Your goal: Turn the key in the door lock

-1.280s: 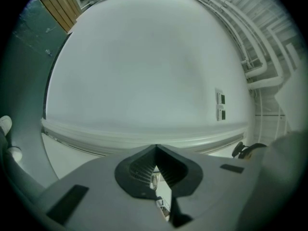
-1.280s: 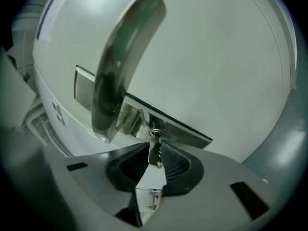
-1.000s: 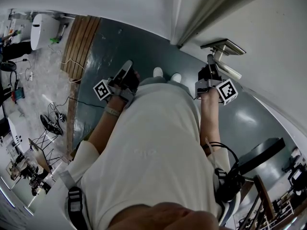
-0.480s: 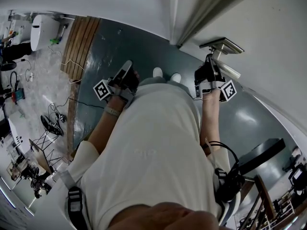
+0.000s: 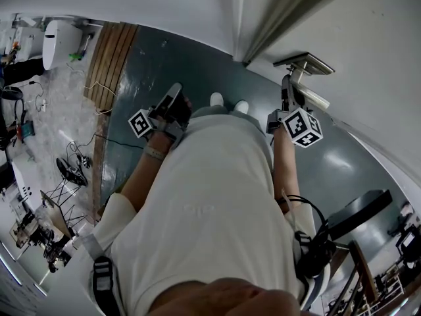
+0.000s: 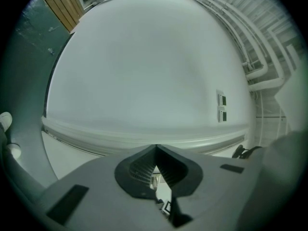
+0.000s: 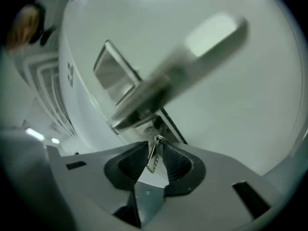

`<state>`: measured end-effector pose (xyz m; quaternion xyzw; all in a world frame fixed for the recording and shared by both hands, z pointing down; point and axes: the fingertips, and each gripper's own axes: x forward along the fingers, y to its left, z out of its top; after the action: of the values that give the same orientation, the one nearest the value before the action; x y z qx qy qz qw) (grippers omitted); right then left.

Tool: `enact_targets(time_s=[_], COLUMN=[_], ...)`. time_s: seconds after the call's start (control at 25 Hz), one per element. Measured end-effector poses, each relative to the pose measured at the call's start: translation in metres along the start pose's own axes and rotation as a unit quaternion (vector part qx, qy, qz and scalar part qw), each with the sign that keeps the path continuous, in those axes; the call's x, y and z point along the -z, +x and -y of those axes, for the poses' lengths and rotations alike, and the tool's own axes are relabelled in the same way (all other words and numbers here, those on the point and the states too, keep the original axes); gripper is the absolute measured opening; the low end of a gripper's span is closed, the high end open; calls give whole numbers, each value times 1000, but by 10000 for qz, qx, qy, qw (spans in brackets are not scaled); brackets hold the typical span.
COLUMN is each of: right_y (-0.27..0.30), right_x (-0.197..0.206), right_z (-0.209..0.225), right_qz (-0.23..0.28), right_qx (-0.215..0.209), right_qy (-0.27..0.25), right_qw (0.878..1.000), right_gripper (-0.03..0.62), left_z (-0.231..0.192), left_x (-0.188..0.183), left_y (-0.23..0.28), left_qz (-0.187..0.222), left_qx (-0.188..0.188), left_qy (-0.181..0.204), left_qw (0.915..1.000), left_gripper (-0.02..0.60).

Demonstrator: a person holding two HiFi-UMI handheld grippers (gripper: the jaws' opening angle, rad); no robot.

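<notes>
Right gripper [image 7: 155,145], freshly rolled, jaws just eased apart around the key [image 7: 153,160] right below the door handle [image 7: 183,71]. Left gripper [image 6: 155,148] pinched shut, empty, well away from it. Guessing turn done, release underway.

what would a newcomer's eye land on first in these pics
The silver door handle, large and blurred across the right gripper view. Just below it a small key hangs between the jaws of the right gripper, which have just been opening and don't look clamped on it. In the head view the person's white shirt fills the middle.
</notes>
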<state>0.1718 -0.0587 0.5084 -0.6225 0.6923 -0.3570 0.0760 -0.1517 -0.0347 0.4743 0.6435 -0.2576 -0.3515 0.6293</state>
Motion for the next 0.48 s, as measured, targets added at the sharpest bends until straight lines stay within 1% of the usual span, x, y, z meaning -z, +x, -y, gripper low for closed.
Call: enact_targets(time_s=[0.04, 0.08, 0.12, 0.2, 0.24, 0.28, 0.4, 0.48], right_y=[-1, -1, -1, 1, 2, 3, 4, 4], right_x=[0, 2, 5, 12, 15, 17, 17, 19], right_z=[-1, -2, -2, -2, -1, -1, 1, 2], right_qz=[-54, -135, -245, -499, -590, -632, -581, -568], right_qx=[232, 419, 572, 830, 933, 1002, 1049, 982], right_qy=[-538, -962, -1289, -1725, -1811, -1787, -1435, -1243], right_qw=[9983, 9944, 9897, 9802, 9772, 9768, 9824, 9857], right_gripper=[95, 95, 95, 95, 94, 94, 71, 67], left_z=[0, -1, -1, -3, -4, -5, -6, -9], left_x=[0, 0, 0, 0, 0, -1, -1, -2], left_y=[0, 0, 0, 0, 0, 0, 0, -1], left_qz=[0, -4, -12, -24, -23, -16, 17, 34], left_qx=[1, 2, 2, -6, -9, -11, -21, -24], left_qy=[-5, -9, -10, -4, -4, -7, -56, -88], left_qw=[10000, 10000, 10000, 10000, 10000, 10000, 10000, 10000], left_gripper=[8, 8, 8, 8, 8, 8, 8, 8])
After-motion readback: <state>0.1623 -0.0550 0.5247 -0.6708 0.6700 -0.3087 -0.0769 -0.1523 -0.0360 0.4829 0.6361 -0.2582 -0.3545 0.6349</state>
